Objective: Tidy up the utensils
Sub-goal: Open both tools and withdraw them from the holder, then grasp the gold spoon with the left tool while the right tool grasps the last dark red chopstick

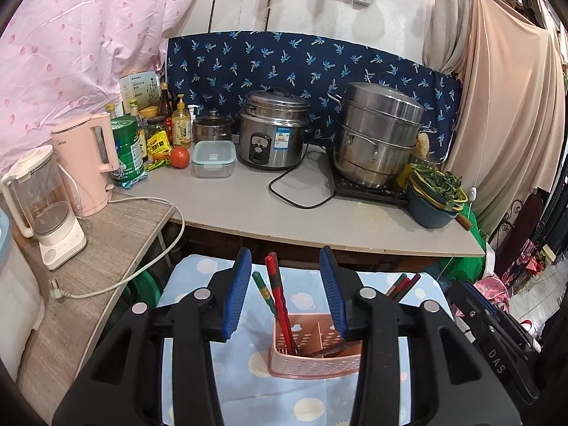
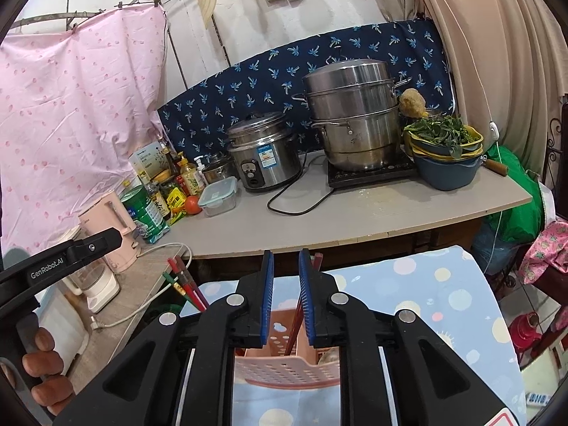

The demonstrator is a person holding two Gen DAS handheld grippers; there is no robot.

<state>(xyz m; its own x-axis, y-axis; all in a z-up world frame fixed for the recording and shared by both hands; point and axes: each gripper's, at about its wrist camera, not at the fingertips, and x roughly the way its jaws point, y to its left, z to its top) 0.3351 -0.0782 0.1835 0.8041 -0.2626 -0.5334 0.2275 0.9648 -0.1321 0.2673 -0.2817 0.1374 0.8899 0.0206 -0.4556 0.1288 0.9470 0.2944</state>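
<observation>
Pink holder, low centre of the frame, has chopsticks standing loose between the released left gripper. Right gripper pads look slack around another pair; lifting carelessly could tip the light holder.

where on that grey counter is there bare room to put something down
The front strip of the grey counter is bare, between the clear lidded box and the blue basin of greens, ahead of the rice cooker's black cord. The left end, around the bottles, is crowded.

Pink perforated basket, red-and-green chopsticks, pastel-dotted blue cloth.
</observation>
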